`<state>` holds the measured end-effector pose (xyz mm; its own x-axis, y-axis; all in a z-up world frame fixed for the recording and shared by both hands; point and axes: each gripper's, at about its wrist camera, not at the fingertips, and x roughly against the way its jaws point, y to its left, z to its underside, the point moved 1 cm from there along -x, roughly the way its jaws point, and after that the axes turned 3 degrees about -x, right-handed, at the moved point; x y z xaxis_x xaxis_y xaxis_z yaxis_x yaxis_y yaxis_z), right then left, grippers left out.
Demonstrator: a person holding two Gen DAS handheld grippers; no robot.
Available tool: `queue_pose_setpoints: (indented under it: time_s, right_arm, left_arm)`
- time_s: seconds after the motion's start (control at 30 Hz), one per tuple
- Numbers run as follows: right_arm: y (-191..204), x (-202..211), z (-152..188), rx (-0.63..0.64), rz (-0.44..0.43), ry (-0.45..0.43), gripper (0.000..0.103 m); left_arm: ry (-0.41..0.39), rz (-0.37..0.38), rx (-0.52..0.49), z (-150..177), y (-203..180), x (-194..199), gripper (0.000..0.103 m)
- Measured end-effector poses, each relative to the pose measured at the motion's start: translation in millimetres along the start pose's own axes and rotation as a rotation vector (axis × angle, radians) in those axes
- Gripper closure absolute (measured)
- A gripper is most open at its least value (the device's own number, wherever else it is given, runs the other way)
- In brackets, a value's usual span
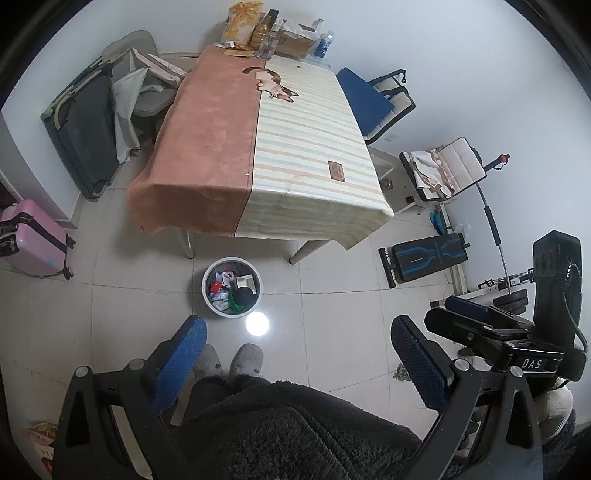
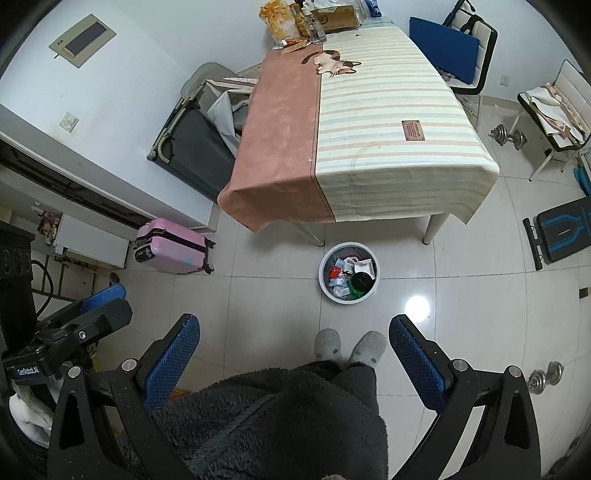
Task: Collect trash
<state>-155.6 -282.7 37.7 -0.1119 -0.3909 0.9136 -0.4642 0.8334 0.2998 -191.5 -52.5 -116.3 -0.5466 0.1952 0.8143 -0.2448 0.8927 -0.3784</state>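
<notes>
Since both of my tools hang high over the floor with nothing in them, I judge the collecting to be nearly or wholly finished. My left tool [image 1: 297, 363] stands released, its blue pads wide apart with only the floor and my slippers between them, and my right tool [image 2: 293, 363] is spread the same way and equally empty. The trash bin [image 1: 232, 292], a round white pail, sits on the tiled floor at the centre of both views, just in front of the near edge of the bench [image 1: 295, 147], and it already holds a heap of trash [image 1: 231, 290]: wrappers, a white carton, something dark and round. I see no loose litter on the cloth over the middle and near part of the bench, nor on the tiles around the pail. What may remain is the cluster of bottles and bags [image 1: 258, 33] at the far end, top of frame; whether any of that counts as rubbish I cannot tell.
</notes>
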Motion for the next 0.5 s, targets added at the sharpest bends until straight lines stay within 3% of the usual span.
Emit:
queue_pose_setpoints:
  time_s: [0.5]
  right_arm:
    - [3.6,1.8,3.1,0.007,0.007,0.018,0.0]
  left_arm:
    - [0.009,0.001,-0.004,3.9,2.2,-0.9,0.001]
